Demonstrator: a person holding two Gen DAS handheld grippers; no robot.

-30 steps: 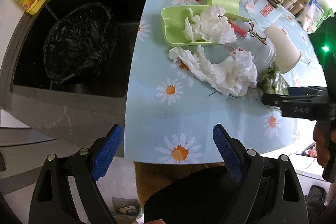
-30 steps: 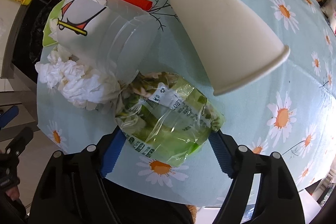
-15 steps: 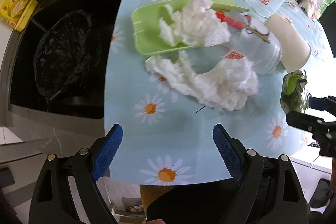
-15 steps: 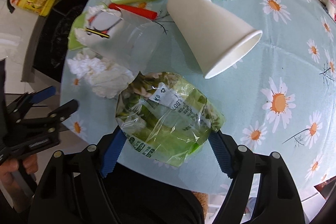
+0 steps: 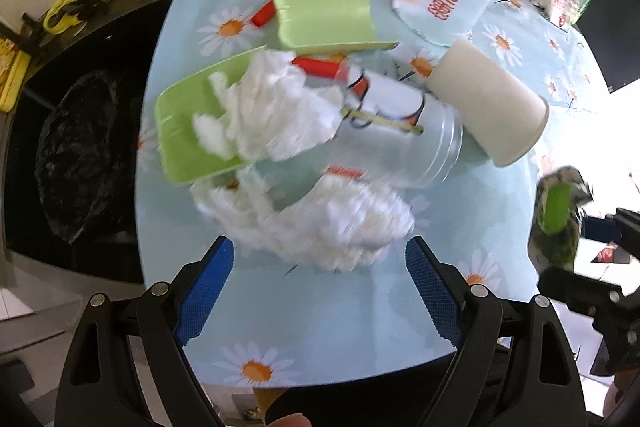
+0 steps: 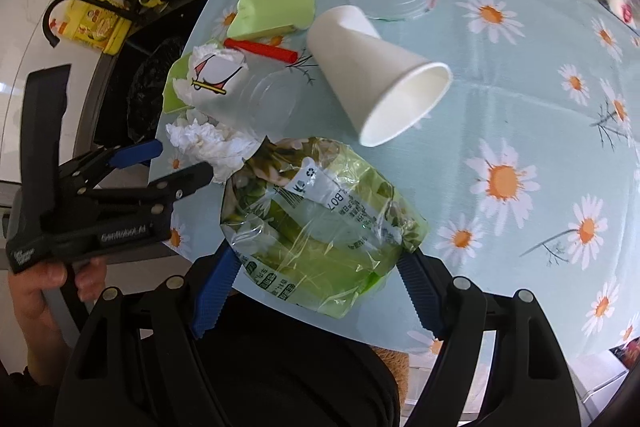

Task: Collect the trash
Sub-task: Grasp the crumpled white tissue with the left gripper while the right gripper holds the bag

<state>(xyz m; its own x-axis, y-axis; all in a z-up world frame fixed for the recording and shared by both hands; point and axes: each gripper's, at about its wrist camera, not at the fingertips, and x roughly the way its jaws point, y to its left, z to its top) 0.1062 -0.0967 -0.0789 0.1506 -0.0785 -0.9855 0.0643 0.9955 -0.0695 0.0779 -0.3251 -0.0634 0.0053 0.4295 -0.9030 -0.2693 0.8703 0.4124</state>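
The right hand-held gripper [image 6: 316,287] is clamped on a green plastic bag [image 6: 320,223], lifted off the desk [image 6: 520,107] for binning. The left hand-held gripper [image 5: 316,291], jaws apart and empty, hangs over a crumpled tissue [image 5: 320,223] at 12 o'clock; a black trash bag [image 5: 76,163] waits at 9 o'clock.

Motion-blurred crumpled tissue [image 5: 320,227]
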